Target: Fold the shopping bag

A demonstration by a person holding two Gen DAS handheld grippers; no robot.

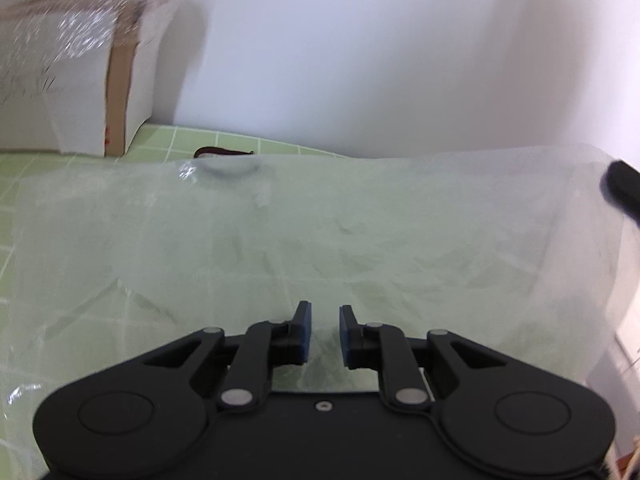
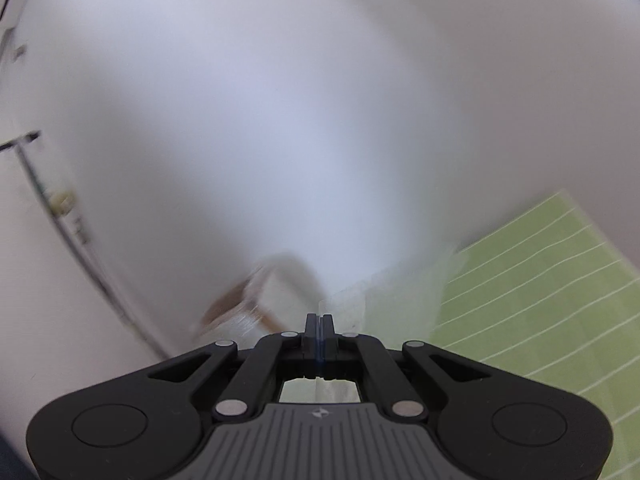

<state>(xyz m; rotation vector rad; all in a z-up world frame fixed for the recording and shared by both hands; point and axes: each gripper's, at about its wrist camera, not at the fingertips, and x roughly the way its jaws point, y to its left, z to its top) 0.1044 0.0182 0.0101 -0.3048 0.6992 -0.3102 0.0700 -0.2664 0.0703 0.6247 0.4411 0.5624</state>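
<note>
Translucent clear plastic shopping bag (image 1: 320, 232): spread ahead of left hand-held gripper (image 1: 325, 316), jaws apart; corner clamped in right hand-held gripper (image 2: 319, 322).

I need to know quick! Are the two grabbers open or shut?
Left gripper: open, holding nothing.
Right gripper: shut on the clear bag.

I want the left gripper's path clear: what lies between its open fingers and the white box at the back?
In the left wrist view, only the clear shopping bag spread over the green mat lies between the left hand-held gripper and the white box.
</note>
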